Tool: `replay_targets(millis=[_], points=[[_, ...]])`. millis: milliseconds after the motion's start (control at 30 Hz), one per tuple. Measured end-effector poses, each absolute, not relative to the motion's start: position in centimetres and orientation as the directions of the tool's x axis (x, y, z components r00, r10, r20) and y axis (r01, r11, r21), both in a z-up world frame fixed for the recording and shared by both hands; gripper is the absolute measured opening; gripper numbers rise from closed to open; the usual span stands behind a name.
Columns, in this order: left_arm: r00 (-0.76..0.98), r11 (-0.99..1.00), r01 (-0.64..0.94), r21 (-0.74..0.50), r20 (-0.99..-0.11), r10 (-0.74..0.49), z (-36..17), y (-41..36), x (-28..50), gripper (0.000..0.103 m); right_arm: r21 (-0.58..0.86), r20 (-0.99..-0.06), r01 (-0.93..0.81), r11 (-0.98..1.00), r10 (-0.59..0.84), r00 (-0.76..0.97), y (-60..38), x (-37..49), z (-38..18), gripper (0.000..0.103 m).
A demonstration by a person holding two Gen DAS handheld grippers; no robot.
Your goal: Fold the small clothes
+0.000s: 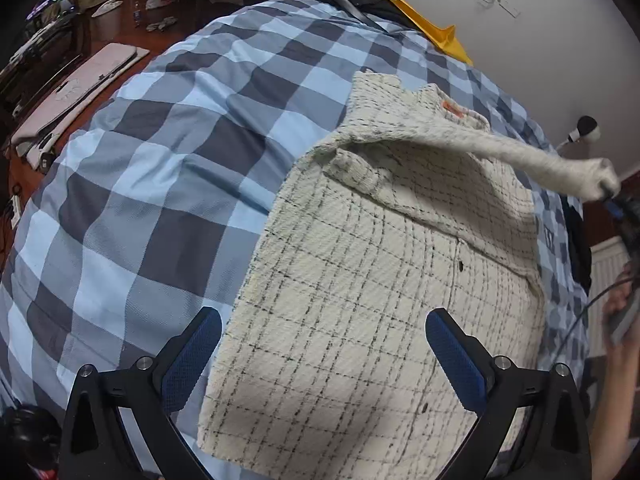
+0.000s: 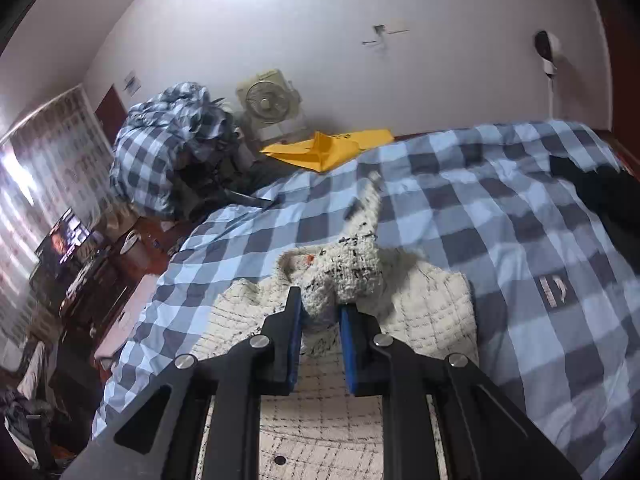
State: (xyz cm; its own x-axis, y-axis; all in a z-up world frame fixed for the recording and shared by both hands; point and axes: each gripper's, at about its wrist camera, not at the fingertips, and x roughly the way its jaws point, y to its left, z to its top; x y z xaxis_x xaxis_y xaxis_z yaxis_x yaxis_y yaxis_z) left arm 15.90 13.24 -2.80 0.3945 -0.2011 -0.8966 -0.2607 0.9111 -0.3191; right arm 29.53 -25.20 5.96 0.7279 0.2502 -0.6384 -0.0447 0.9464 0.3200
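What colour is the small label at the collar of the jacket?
Orange; the label on the cream checked jacket shows best in the left wrist view.

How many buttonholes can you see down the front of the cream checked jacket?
2 on the cream checked jacket: one buttonhole mid-front, another nearer the hem. More may be hidden under the folded sleeve.

A bed under a blue checked cover fills the room, against a plain white wall. A fan stands by that wall, a lit screen glows left, near a bright window.
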Motion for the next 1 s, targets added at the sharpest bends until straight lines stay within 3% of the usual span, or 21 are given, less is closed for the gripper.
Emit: replay_targets(millis=[67,167,233,267,367,467,600,700,833,1000], points=[[0.395,0.915,-0.251,-0.316,-0.896,-0.201,-2.7,13.0,15.9,0.103,0.293,-0.754,0.073,0.953,0.184,0.63,-26.9,30.1,0.3,0.015],[0.395,0.919,-0.241,-0.312,-0.896,-0.201,-2.6,12.8,15.8,0.103,0.274,-0.909,0.245,0.93,0.167,0.382,-30.1,31.6,-8.2,0.03],[0.394,0.919,-0.239,-0.315,-0.896,-0.205,-2.6,12.7,15.7,0.103,0.364,-0.919,0.359,0.859,0.269,0.287,-33.0,30.4,-12.4,0.031],[0.394,0.918,-0.239,-0.316,-0.896,-0.206,-2.5,12.7,15.6,0.103,0.432,-0.893,0.403,0.807,0.32,0.316,-34.4,29.4,-12.9,0.041],[0.4,0.918,-0.239,-0.317,-0.893,-0.205,-2.3,12.7,15.6,0.103,0.387,-0.898,0.468,0.794,0.209,0.388,-35.7,27.5,-10.1,0.045],[0.407,0.922,-0.237,-0.305,-0.893,-0.191,-2.2,12.6,15.7,0.103,0.334,-0.884,0.405,0.851,0.133,0.449,-33.7,27.7,-6.2,0.047],[0.403,0.935,-0.224,-0.273,-0.9,-0.166,-2.3,12.1,15.9,0.103,0.045,-0.85,0.252,0.967,-0.096,0.518,-25.6,30.2,-1.4,0.075],[0.396,0.942,-0.213,-0.26,-0.904,-0.16,-2.5,11.8,15.9,0.103,-0.148,-0.797,0.132,0.98,-0.198,0.571,-18.5,32.5,-1.5,0.078],[0.385,0.943,-0.21,-0.258,-0.908,-0.163,-2.8,11.7,16.0,0.103,-0.217,-0.826,-0.106,0.97,-0.125,0.55,-9.5,35.4,-4.6,0.078],[0.381,0.941,-0.206,-0.269,-0.908,-0.176,-3.1,11.7,16.2,0.103,-0.068,-0.892,-0.276,0.959,0.065,0.447,-3.6,36.1,-8.9,0.078]])
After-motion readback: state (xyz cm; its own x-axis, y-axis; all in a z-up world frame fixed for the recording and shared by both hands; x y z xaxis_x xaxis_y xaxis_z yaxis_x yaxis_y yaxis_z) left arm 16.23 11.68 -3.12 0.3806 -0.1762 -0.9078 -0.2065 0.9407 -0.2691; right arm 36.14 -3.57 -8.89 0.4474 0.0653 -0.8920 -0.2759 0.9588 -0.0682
